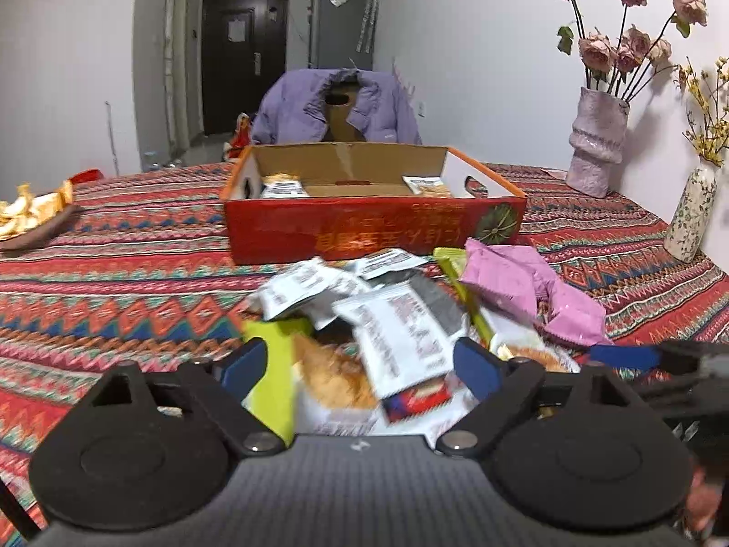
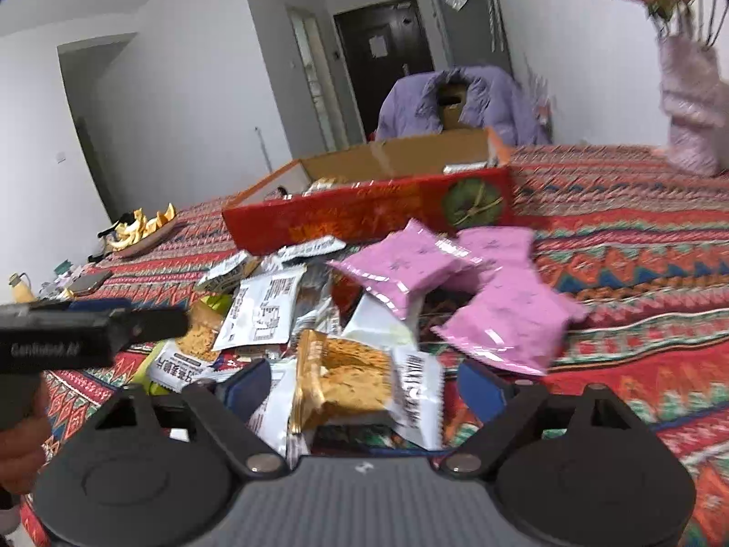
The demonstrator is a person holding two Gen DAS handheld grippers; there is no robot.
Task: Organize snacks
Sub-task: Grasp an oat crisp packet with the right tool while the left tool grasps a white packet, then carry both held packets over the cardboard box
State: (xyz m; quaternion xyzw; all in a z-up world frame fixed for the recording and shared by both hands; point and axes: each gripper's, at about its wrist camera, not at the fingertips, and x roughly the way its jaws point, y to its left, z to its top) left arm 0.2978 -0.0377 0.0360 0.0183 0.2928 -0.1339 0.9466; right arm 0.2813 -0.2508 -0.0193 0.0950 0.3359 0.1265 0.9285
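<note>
Both claws hang low over a heap of snack packets (image 1: 364, 310) piled on the patterned surface (image 1: 136, 273), just in front of the red box (image 1: 373, 228).

The left claw (image 1: 360, 364) has its blue fingers spread wide on either side of a white printed packet (image 1: 396, 342) that lies tilted on the heap. It's open and nothing is pinched yet, though the spacing looks like a set-up for grabbing that packet by its edges. The right claw (image 2: 360, 387) is spread apart too, straddling an orange-and-white packet (image 2: 360, 378) at the near edge of the pile. Whether either packet actually touches a finger is hard to say — there's motion blur.

The box sits open-topped with its long red side facing the heap, so it's probably the place where the snacks are meant to go. Two packets (image 1: 282, 186) already lie inside, one toward each end, which hints at sorting by kind. The pink packets (image 2: 455, 273) bunch together on the right side of the pile, nearest the right claw, so that hand likely deals with them.

Most of the job looks undone — the heap is still big. Slippery foil wrappers stacked loosely could slide when one gets pulled out. The flower vases (image 1: 597, 141) stand well off to the right, out of the way.
</note>
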